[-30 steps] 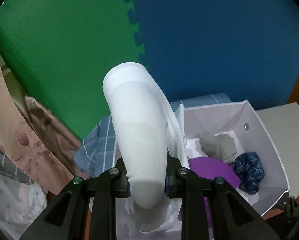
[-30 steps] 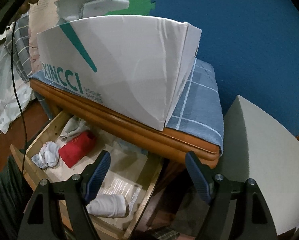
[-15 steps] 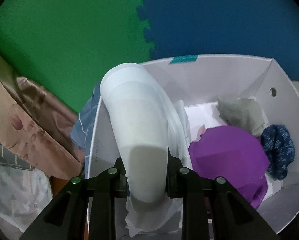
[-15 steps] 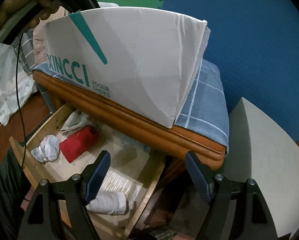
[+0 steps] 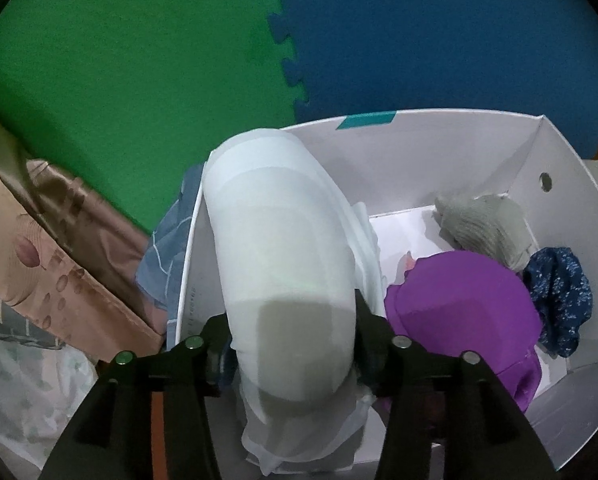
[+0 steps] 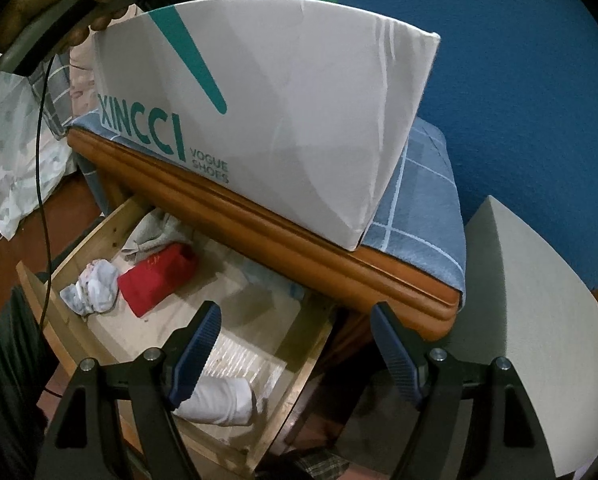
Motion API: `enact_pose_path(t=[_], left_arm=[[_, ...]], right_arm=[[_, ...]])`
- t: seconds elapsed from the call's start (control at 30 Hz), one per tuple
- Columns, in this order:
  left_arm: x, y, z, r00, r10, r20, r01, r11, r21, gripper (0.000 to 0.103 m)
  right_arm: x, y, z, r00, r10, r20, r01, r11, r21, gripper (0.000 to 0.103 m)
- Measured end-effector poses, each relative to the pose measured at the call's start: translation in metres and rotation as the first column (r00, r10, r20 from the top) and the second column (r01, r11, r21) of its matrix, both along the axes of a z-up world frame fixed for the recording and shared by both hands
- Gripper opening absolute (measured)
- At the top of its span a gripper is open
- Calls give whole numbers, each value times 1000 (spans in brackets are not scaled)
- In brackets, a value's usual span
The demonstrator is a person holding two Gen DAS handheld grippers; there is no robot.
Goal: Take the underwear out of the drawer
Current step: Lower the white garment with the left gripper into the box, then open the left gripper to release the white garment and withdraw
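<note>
My left gripper (image 5: 293,332) is shut on a rolled white piece of underwear (image 5: 283,248) and holds it over the left end of the white shoe box (image 5: 439,148). The box holds a purple piece (image 5: 463,304), a grey piece (image 5: 483,228) and a dark blue patterned piece (image 5: 559,300). My right gripper (image 6: 297,344) is open and empty above the open wooden drawer (image 6: 299,392). In the drawer lie a red piece (image 6: 157,278), a white-blue bundle (image 6: 93,286), a grey cloth (image 6: 151,232) and a white roll (image 6: 219,400).
The shoe box (image 6: 283,120) stands on a blue checked cloth (image 6: 419,208) on the wooden cabinet top (image 6: 299,236). A grey block (image 6: 519,340) stands to the right. Fabrics (image 5: 39,260) pile at the left. Green and blue foam mats (image 5: 179,60) form the wall.
My left gripper has carried the white roll forward and down over the box, which now fills more of its view. My right gripper has shifted slightly and stays open over the drawer.
</note>
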State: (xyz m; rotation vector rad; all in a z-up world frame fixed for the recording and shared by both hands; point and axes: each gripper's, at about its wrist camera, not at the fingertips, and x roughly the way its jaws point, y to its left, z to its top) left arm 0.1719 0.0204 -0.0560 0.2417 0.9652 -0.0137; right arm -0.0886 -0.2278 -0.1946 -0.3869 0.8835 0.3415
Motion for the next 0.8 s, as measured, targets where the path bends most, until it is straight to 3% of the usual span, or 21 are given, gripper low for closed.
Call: enact_pose_path(t=[0.13,0.2,0.33,0.43,0.5,0.6,0.7,0.77,0.8], left_arm=[[-6,0,2,999,-17,30,18,1000,-9,50],[-11,2,5,998,-25,54,26,999,-22,59],[-32,11,17,990,-59,125,70,994,-83,68],[-65,25,34,973,-107,202,142,975,-171,77],[-98,31,46,950,-166,265,220,957,-187,83],[-172,45,55,879,-272,391,358,918,-168,93],[-240,62,45,827,-328,457,435,888,-149,98],[-273,69,32,824,-327,462,442,882,-163,98],[-289,79,19,840,-306,449,428,882,-199,98]], right_arm=[[2,0,-1,1000,6,-5,-6,1000,-6,79],[2,0,-1,1000,10,-7,-10,1000,-9,79],[0,0,-4,1000,28,-13,-28,999,-26,79],[-3,7,-6,997,72,-15,-73,996,-44,79],[-7,21,-9,990,137,-16,-138,989,-54,79],[-5,44,-17,970,236,-62,-238,971,-31,79],[1,68,-31,946,313,-87,-318,946,-62,79],[-1,92,-46,922,374,-98,-384,917,-111,79],[-2,103,-51,911,402,-97,-412,901,-136,79]])
